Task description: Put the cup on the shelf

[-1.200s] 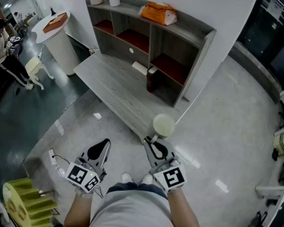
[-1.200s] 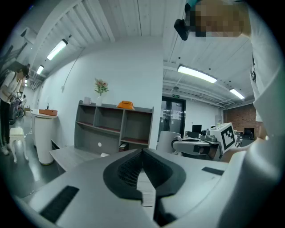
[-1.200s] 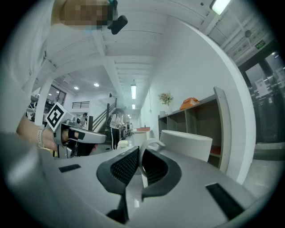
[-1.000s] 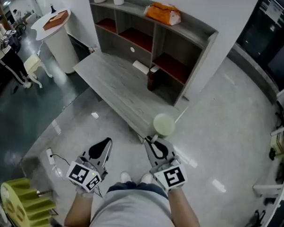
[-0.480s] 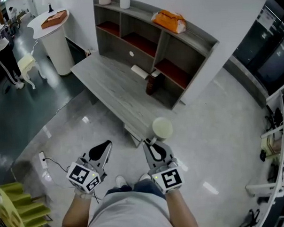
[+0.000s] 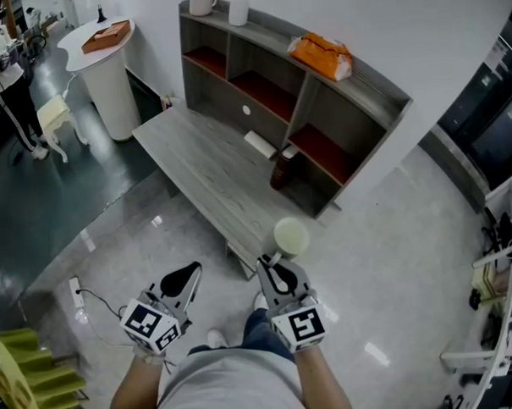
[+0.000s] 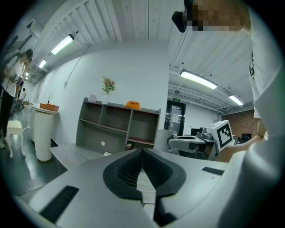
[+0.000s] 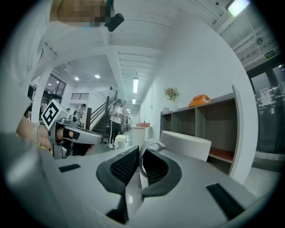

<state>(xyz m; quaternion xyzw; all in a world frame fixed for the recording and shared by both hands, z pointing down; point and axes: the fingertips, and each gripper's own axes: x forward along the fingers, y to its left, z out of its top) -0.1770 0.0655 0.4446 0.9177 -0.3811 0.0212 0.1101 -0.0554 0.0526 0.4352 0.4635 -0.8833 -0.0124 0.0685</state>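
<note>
The person stands facing a low grey table (image 6: 205, 169), one gripper in each hand. The right gripper (image 6: 274, 260) has its jaws pinched onto the looped handle of a pale cup (image 6: 290, 237), which sits upright just beyond the jaw tips, past the table's near end. To that gripper's left and near it, the left gripper (image 6: 192, 267) has its jaws pressed together with nothing between them. Well ahead of both, across the table, is the grey shelf (image 6: 307, 102), its compartments lined in red. A dark bottle (image 6: 282, 168) stands at the shelf's foot, and an orange bundle (image 6: 320, 55) lies on top.
</note>
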